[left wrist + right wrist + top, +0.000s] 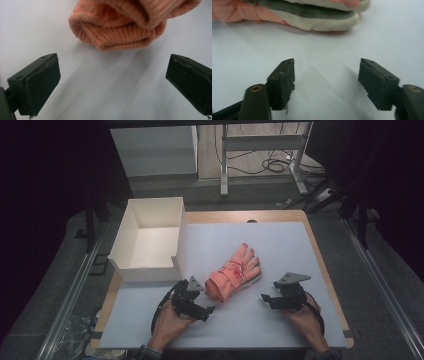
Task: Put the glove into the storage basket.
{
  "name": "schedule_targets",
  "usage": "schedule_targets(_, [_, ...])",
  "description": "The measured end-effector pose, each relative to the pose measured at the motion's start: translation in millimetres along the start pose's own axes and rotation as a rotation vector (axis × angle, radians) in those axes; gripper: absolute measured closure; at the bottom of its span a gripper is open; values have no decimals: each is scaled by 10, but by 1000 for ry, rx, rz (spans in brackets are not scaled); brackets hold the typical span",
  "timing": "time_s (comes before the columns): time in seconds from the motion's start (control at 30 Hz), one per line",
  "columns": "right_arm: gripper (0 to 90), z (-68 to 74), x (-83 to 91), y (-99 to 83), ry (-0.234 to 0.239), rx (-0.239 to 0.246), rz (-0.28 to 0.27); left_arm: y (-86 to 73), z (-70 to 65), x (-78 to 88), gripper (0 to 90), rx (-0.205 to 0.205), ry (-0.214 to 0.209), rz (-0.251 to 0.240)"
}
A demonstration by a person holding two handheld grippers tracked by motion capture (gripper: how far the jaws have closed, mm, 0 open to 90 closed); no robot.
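Both hands held a hand-held gripper wide open and empty: left hand-held gripper [209, 312] just short of the glove's [234, 272] cuff, right hand-held gripper [264, 298] beside it; better to close squarely on the cuff.

A table [310, 270] is seen from above, with a glove [235, 272] laid near its middle, cuff toward seven o'clock and fingers toward one o'clock. An open box [150, 237] is set at ten o'clock from the glove, at the table's far left corner. The left gripper [206, 312] is placed at seven o'clock from the glove, just beside its cuff. The right gripper [265, 299] is held at four o'clock, near but apart.
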State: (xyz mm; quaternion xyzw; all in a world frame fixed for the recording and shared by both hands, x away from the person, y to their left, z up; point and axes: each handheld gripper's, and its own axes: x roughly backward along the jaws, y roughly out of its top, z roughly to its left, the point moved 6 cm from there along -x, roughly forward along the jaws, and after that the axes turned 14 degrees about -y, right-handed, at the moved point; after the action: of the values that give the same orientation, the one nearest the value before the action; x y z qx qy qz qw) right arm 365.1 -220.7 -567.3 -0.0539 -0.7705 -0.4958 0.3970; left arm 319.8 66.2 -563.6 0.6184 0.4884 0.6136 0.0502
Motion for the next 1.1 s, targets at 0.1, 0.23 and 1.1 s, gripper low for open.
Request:
schedule_targets(0.1, [243,-52,-14,-35,-21,-5,14,85,-37,44,0,-10,-6,9])
schedule_targets(0.23, [216,-59,-22,-49,-29,6,11,231,-84,68,0,-21,-12,21])
schedule_targets(1.1, [194,-55,-34,-65,-21,1,0,1195,-16,-380,0,-85,-32,157])
